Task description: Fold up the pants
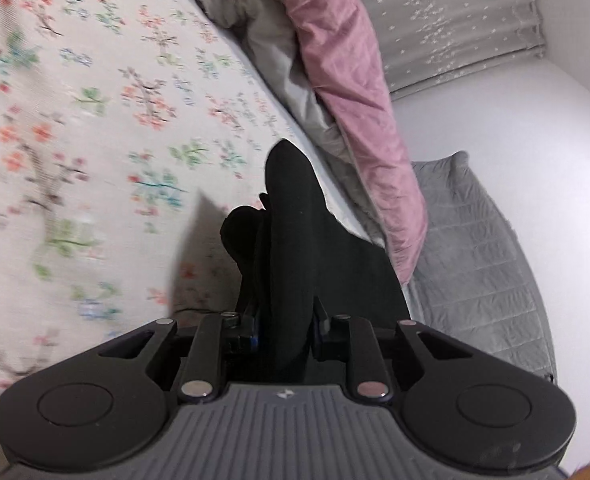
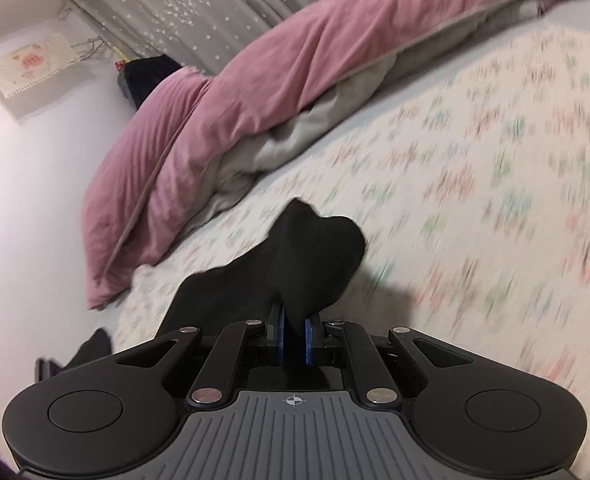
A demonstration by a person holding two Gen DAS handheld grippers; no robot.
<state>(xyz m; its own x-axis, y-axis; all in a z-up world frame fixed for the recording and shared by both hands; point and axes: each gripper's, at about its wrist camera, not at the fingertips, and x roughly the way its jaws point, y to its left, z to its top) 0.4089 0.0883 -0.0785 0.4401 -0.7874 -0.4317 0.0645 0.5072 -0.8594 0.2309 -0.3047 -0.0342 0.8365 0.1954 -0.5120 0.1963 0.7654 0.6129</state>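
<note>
Black pants [image 1: 295, 232] are bunched between the fingers of my left gripper [image 1: 285, 326], which is shut on a thick fold of the cloth; the fabric sticks up ahead of the fingers and hides the fingertips. In the right wrist view my right gripper [image 2: 293, 338] is shut on another part of the black pants [image 2: 295, 264], its blue pads [image 2: 309, 340] pressing a thin fold. More of the dark cloth hangs down to the left of that gripper. Both grippers are held above the floral bed sheet [image 1: 95, 140].
A pink duvet [image 2: 255, 80] with a grey lining lies heaped along the far side of the bed, also the pink duvet [image 1: 347, 80]. A grey quilted pillow [image 1: 475, 260] sits by the white wall. Grey starred curtains [image 2: 175, 4] hang behind. The floral sheet [image 2: 475, 180] spreads wide on the right.
</note>
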